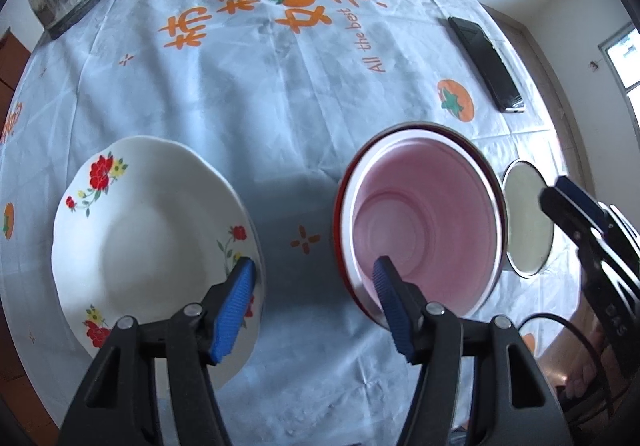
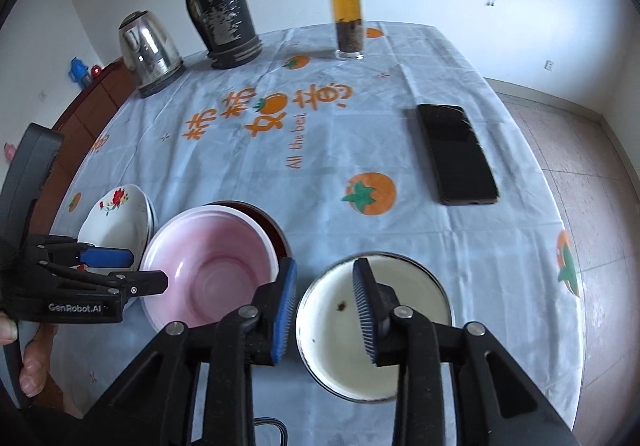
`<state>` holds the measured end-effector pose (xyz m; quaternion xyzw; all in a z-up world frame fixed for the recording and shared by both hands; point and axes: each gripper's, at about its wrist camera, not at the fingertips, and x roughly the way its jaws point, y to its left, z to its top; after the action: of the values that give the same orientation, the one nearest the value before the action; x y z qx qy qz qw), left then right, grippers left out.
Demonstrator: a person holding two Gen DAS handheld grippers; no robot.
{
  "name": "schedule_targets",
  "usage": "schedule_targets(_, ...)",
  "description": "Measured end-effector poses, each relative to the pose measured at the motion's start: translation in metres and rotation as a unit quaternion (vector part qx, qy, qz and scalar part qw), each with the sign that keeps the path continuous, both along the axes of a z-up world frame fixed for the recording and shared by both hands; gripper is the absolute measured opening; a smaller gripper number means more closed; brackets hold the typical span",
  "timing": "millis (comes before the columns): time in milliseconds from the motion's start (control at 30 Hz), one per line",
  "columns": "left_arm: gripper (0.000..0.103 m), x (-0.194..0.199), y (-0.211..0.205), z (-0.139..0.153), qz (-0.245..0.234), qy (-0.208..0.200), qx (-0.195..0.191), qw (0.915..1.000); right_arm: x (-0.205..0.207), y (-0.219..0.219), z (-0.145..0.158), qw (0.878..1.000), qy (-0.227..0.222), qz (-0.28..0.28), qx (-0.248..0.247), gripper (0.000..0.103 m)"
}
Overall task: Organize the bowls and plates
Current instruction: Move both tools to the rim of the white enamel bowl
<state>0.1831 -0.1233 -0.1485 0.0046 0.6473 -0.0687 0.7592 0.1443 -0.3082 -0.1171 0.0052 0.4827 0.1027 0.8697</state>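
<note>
Bowls first: small white enamel bowl with dark rim (image 2: 374, 326) sits nearest on the counter (image 2: 400, 149), under my right gripper (image 2: 326, 312); its fingers are partly apart around the near-left rim, gripping nothing, likely lined up for a rim pinch. Just left, pale pink plastic bowl (image 2: 208, 270) is nested in a dark red bowl (image 2: 276, 232), so stacking has started. My left gripper (image 1: 314, 306) hangs over the gap, fingers wide, empty, between that stack and the white floral plates (image 1: 156, 230), stacked to the left. Farther back: black phone (image 2: 458, 153), glass tea bottle (image 2: 347, 5), black thermos (image 2: 220, 5), steel kettle (image 2: 148, 49), kept well clear.
</note>
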Motion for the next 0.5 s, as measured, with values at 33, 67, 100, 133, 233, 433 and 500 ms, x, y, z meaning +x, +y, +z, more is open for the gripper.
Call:
schedule_targets(33, 0.064, 0.0, -0.004, -0.001, -0.007, -0.005, 0.017, 0.9998, -0.002, -0.003, -0.001, 1.0, -0.001, -0.006, 0.001, 0.044)
schedule_targets(67, 0.064, 0.0, -0.006, -0.002, -0.011, -0.007, 0.026, 0.9996, -0.006, -0.007, -0.002, 1.0, -0.001, -0.011, 0.002, 0.045)
schedule_targets(100, 0.064, -0.001, -0.007, 0.0, -0.012, -0.01, 0.022, 0.9996, -0.008, -0.009, -0.002, 1.0, -0.001, -0.013, 0.002, 0.045)
schedule_targets(133, 0.064, -0.002, -0.007, 0.002, -0.013, -0.014, 0.014, 0.9997, -0.011, -0.012, -0.003, 1.0, 0.001, -0.015, 0.002, 0.045)
schedule_targets(233, 0.064, -0.005, -0.008, 0.01, -0.015, -0.032, 0.023, 0.9991, -0.02, -0.021, -0.006, 1.0, 0.002, -0.027, 0.001, 0.045)
schedule_targets(433, 0.065, -0.012, 0.004, 0.025, 0.001, -0.065, 0.039, 0.9971, -0.029, -0.034, -0.01, 0.999, 0.01, -0.044, 0.004, 0.045)
schedule_targets(500, 0.065, -0.015, 0.013, 0.026, 0.016, -0.075, 0.054, 0.9956, -0.031, -0.034, -0.012, 0.999, 0.013, -0.046, 0.004, 0.045)
